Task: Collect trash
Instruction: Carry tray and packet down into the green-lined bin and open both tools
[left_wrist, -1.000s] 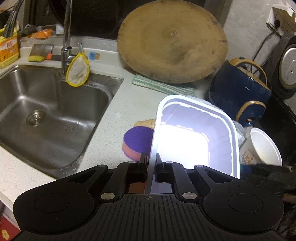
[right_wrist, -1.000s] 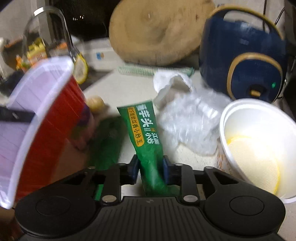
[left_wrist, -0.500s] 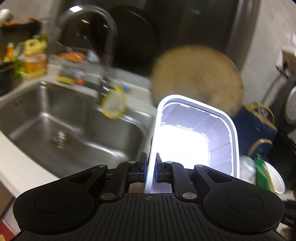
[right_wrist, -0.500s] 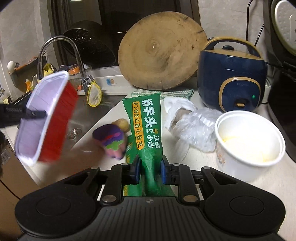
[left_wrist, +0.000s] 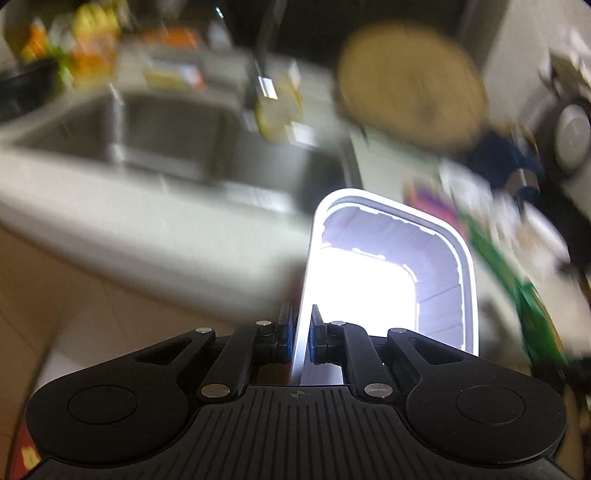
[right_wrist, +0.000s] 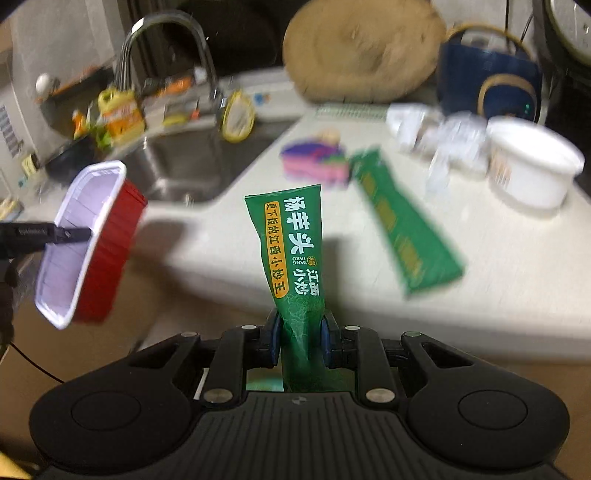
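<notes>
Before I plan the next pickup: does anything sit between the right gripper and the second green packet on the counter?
Only its own load: the right gripper is shut on a green wrapper; nothing else blocks the second packet.

sink (right_wrist: 192, 173) far left, sponge (right_wrist: 314, 164) right of it on counter (right_wrist: 480, 258), wrapper (right_wrist: 402, 221) nearer, bowl (right_wrist: 532, 166) far right

**Readable print: one green packet only**

On the green snack packet (right_wrist: 291, 251), large white characters 杨芋头 beside 江西小炒, small "YANG TARO" between them, plus a yellow strip of dark characters too small to make out fully. Everything else too blurred to read.
</notes>
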